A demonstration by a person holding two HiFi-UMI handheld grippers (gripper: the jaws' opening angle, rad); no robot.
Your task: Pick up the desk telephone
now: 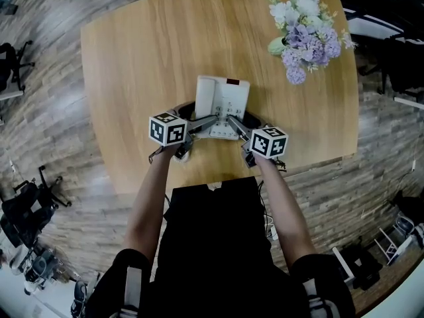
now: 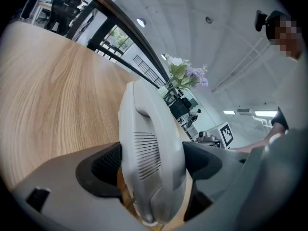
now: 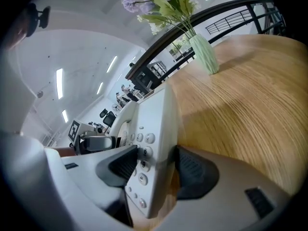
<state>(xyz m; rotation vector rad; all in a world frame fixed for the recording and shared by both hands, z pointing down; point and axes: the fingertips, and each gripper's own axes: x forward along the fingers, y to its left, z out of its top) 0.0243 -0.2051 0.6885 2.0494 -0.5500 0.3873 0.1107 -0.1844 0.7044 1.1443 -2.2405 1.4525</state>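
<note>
A white desk telephone (image 1: 222, 102) sits near the front middle of the wooden table (image 1: 139, 52), its handset along its left side. My left gripper (image 1: 204, 123) comes in from the near left and is shut on the handset side; the left gripper view shows the handset (image 2: 150, 143) pressed between both dark pads. From the near right, my right gripper (image 1: 236, 124) is shut on the keypad side, and the right gripper view shows the keypad edge (image 3: 155, 129) clamped between its pads. Whether the phone is off the tabletop cannot be told.
A pale green vase of white and purple flowers (image 1: 303, 28) stands at the table's back right, also in view as the flowers (image 2: 186, 75) and the vase (image 3: 204, 53). The table's near edge (image 1: 199, 181) is right in front of the person. Office chairs (image 1: 26, 211) stand on the floor around.
</note>
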